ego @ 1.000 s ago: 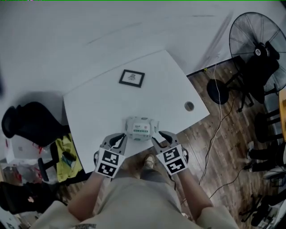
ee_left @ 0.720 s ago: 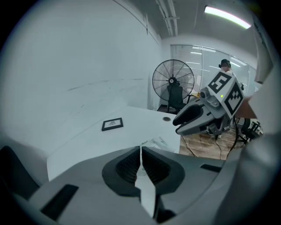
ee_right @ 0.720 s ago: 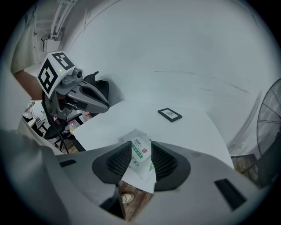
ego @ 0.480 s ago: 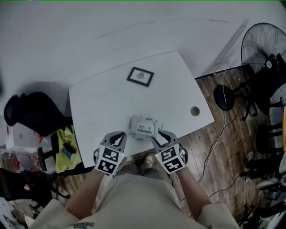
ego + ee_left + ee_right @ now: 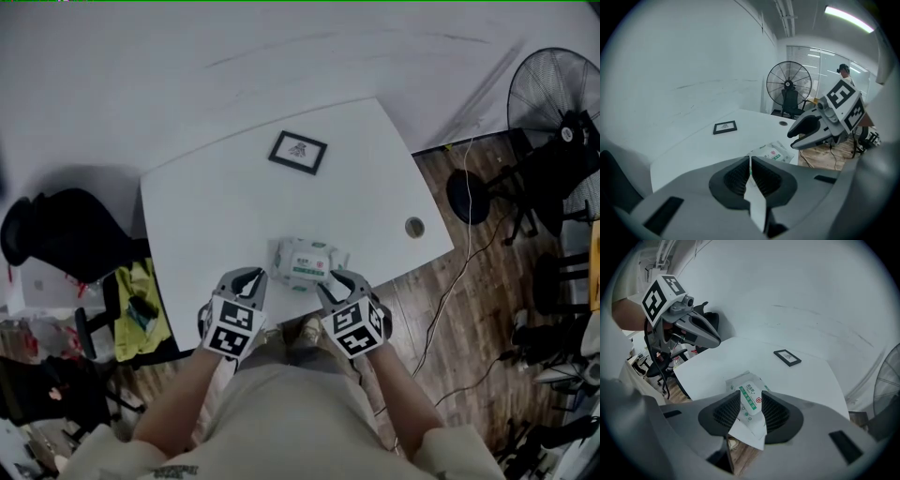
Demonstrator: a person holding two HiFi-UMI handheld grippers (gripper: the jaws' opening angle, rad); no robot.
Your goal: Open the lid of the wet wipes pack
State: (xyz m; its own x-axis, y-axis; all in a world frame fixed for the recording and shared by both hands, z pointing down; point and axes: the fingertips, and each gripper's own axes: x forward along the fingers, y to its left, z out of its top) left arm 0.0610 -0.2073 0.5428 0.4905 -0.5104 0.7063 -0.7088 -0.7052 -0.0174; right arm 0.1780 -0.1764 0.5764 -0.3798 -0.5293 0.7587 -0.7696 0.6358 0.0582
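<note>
A soft white wet wipes pack with a green label lies flat by the near edge of the white bench, its lid down. The left tongs hang just off the pack's near left corner, jaws drawn to a thin slit with nothing between them. The right tongs are at its near right corner, jaws moderately apart, and the pack shows through the gap. Whether they touch it cannot be told. A small black-framed picture lies near the far edge.
</note>
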